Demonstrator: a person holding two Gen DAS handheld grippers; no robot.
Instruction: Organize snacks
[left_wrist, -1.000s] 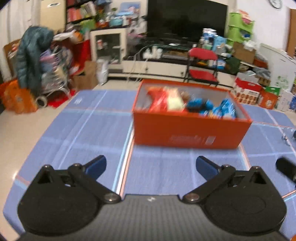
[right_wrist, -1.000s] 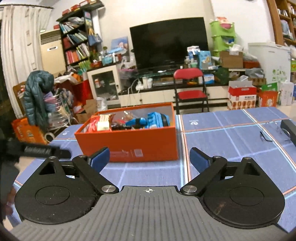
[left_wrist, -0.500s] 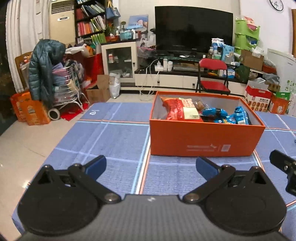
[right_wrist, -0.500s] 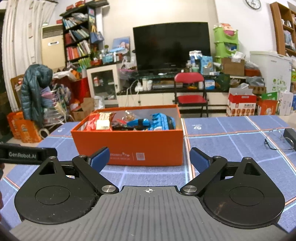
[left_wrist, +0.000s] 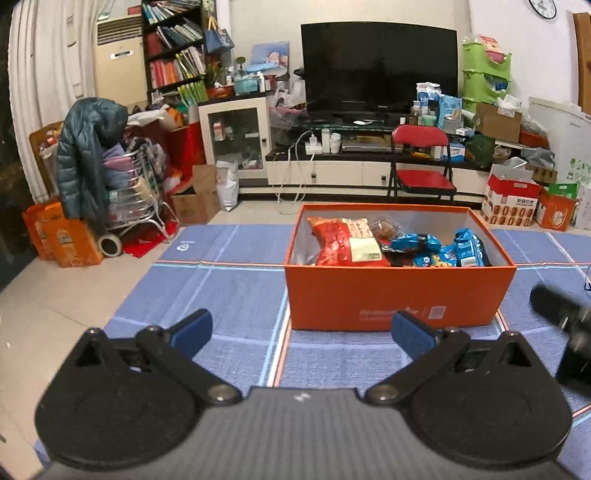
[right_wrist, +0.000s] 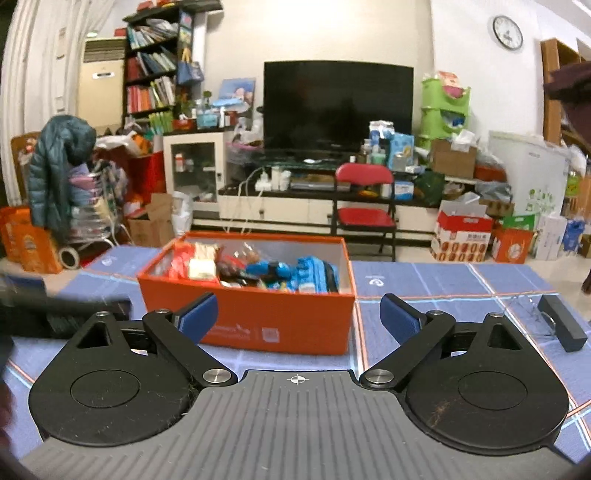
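Observation:
An orange box (left_wrist: 399, 295) stands on the blue table (left_wrist: 221, 295). It holds a red snack bag (left_wrist: 343, 245), a brown packet and several blue snack packs (left_wrist: 465, 251). My left gripper (left_wrist: 301, 330) is open and empty, a little in front of the box. My right gripper (right_wrist: 298, 317) is open and empty, close before the same box (right_wrist: 258, 317); the red bag (right_wrist: 184, 258) and blue packs (right_wrist: 314, 273) show inside it.
A black bar (right_wrist: 561, 325) and a pair of glasses (right_wrist: 528, 314) lie on the table at the right. The other gripper's blurred body shows at the right edge of the left view (left_wrist: 565, 321). Behind the table are a red chair (left_wrist: 421, 173), a TV and clutter.
Both grippers have tilted up and drawn slightly closer to the box. Jaws stay open and empty. The box and its snacks have not moved.

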